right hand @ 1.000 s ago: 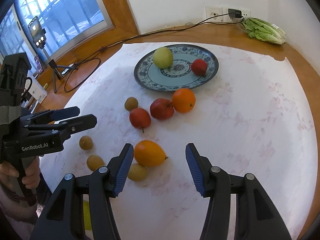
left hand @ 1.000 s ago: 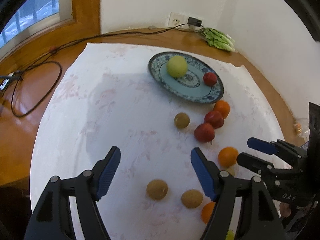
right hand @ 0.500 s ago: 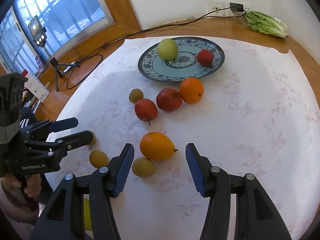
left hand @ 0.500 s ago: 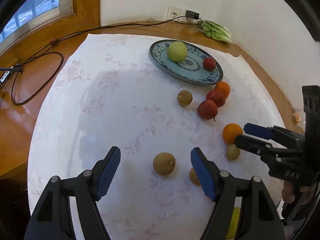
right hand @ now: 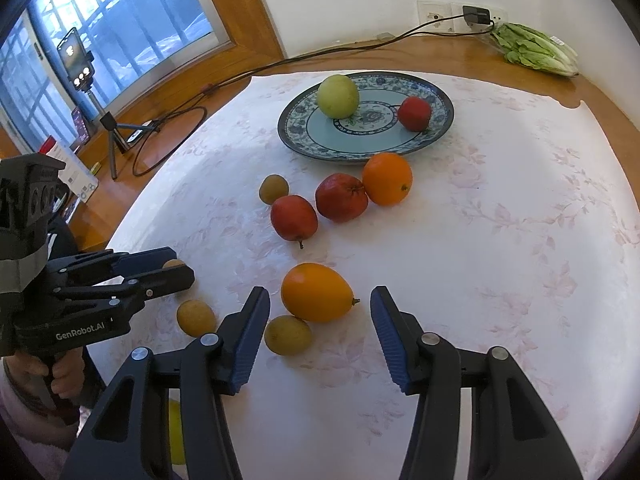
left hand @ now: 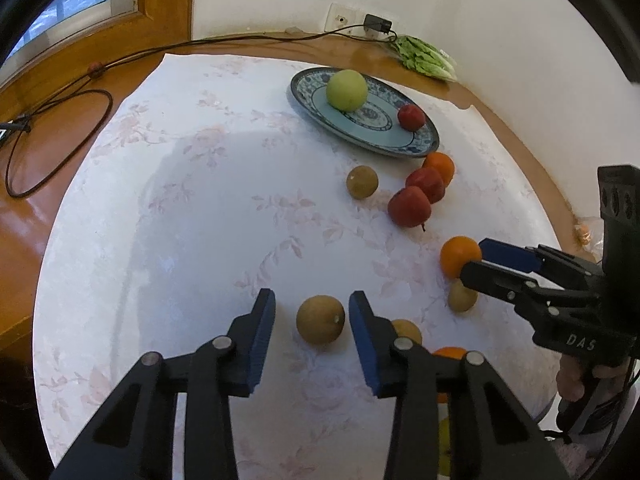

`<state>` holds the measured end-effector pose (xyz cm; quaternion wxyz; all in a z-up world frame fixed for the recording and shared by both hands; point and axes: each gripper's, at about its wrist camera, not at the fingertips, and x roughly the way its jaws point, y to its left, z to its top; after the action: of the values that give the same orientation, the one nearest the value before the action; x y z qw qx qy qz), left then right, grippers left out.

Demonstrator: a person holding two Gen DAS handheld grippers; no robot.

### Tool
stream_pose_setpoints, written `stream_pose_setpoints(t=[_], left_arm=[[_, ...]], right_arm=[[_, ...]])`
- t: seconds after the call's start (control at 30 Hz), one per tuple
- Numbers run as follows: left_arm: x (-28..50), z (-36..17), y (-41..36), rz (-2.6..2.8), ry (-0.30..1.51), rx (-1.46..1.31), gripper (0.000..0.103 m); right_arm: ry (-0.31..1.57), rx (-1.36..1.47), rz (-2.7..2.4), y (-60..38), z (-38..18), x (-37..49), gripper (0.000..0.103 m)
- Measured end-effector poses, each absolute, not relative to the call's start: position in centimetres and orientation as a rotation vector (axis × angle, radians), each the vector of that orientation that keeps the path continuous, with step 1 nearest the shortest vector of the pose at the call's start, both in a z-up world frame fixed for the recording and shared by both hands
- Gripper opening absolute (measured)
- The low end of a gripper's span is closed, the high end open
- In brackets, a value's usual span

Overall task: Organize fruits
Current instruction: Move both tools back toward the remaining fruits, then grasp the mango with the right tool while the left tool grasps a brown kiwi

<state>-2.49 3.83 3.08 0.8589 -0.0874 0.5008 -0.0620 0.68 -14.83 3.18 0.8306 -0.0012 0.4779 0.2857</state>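
Observation:
A round brown fruit (left hand: 320,320) lies on the white floral cloth between the fingers of my left gripper (left hand: 312,304). Its jaws are closing, and a thin gap still shows on each side. My right gripper (right hand: 320,296) stands open around an orange, lemon-shaped fruit (right hand: 316,292) without touching it. The blue patterned plate (left hand: 420,144) at the back holds a green apple (left hand: 346,90) and a small red fruit (left hand: 411,117). In front of the plate lie two red apples (right hand: 294,218), an orange (right hand: 387,178) and a small brown fruit (right hand: 274,189).
Two more small brown fruits (right hand: 196,317) (right hand: 288,334) lie near my right gripper's left finger. Lettuce (right hand: 536,50) rests by the wall socket. A black cable (left hand: 60,100) loops over the wooden table edge. A phone on a tripod (right hand: 78,60) stands by the window.
My left gripper has come closer to the brown fruit and its jaws have narrowed around it. The right gripper has stayed open around the orange fruit.

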Motion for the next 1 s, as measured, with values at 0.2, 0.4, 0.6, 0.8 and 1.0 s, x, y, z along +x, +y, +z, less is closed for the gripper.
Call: stream_pose_setpoints(t=[0.2,0.4,0.6,0.8,1.0], left_arm=[[-2.4,3.0,3.8,-0.151,1.051,-0.188,0.03],[-2.4,3.0,3.4,-0.165,1.05,-0.181,0.025],[-2.2,3.0,3.6,-0.168,1.05,-0.19,0.025],[-1.7,3.5,3.6,-0.162,1.039,-0.17,0.025],[-0.9,4.3,3.4,-0.164,1.021,-0.162,0.025]], right_arm=[[1.022,0.003,0.601,-14.8,2.9,0.8,0.053],[1.024,0.002,0.609,-14.6,2.6,0.9,0.051],[1.024,0.013,0.613,-14.5,2.4,1.2,0.044],[1.005,0.02,0.629,-14.5,2.6,1.1,0.043],[0.977,0.026,0.637,-14.6,3.3,1.0,0.043]])
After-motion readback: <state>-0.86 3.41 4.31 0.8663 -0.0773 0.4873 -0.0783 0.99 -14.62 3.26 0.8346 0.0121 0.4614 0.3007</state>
